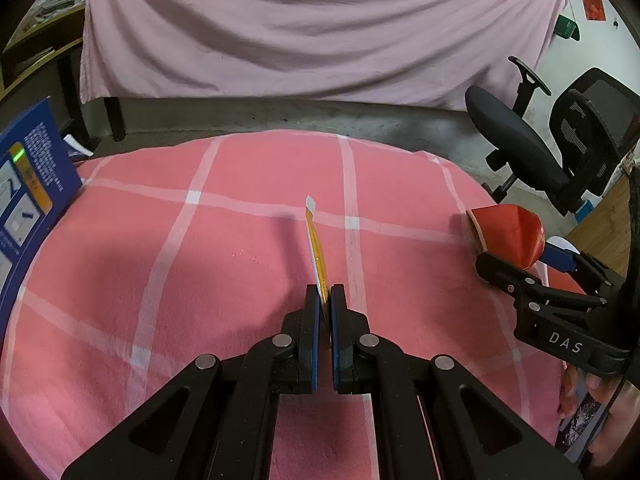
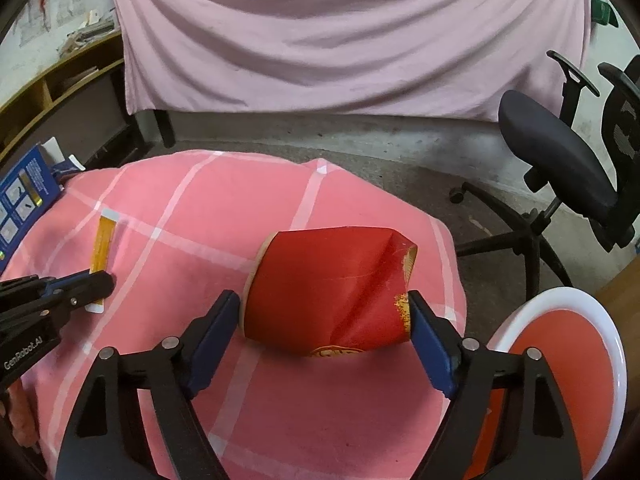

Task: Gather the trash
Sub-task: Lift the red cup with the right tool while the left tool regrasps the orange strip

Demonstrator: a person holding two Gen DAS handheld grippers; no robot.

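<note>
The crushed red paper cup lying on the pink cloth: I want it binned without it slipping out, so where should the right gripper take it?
Grip the red paper cup across its length, one pad on the round base end at left, the other on the flattened mouth at right, coming from above. It lies on its side, so the ends face the right gripper, whose jaws already straddle it.

A pale pink sheet (image 2: 340, 36) hangs straight ahead, beyond the claw, over grey concrete floor (image 2: 360, 140). A black office chair (image 2: 560, 160) stands ahead to the right; wooden shelving (image 2: 60, 84) sits ahead to the left.
</note>
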